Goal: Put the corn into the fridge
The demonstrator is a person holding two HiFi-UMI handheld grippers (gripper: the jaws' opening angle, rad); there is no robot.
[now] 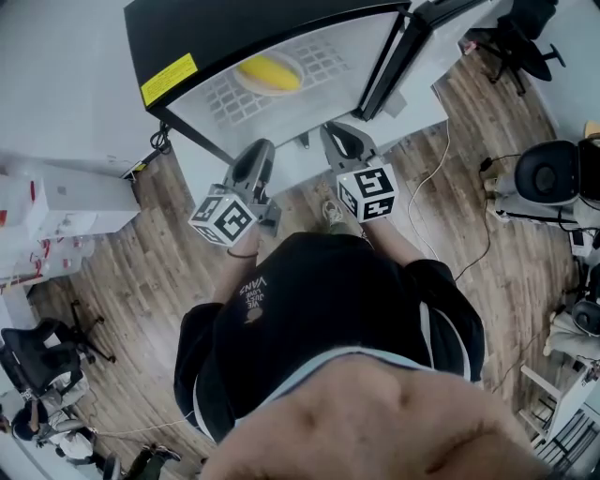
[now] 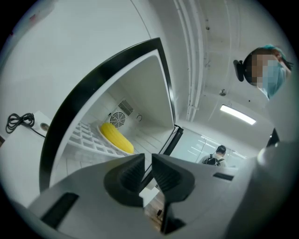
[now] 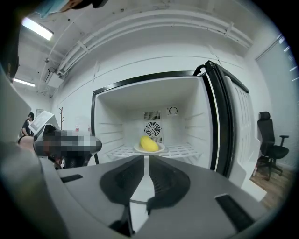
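The yellow corn (image 1: 269, 73) lies on a white plate (image 3: 149, 150) on the wire shelf (image 3: 187, 150) inside the open fridge (image 1: 234, 28). It also shows in the left gripper view (image 2: 117, 137) and the right gripper view (image 3: 148, 143). My left gripper (image 1: 261, 148) (image 2: 148, 156) is outside the fridge front, low and to the left. Its jaws are nearly together, with nothing between them. My right gripper (image 1: 339, 131) (image 3: 146, 158) points straight at the shelf from outside. Only a thin slit shows between its jaws, and they hold nothing.
The fridge door (image 1: 441, 37) stands swung open to the right. A black office chair (image 1: 548, 173) and cables (image 1: 441, 159) are on the wooden floor at the right. White boxes (image 1: 56, 202) and another chair (image 1: 37, 361) are at the left. A person (image 2: 217, 154) is far behind.
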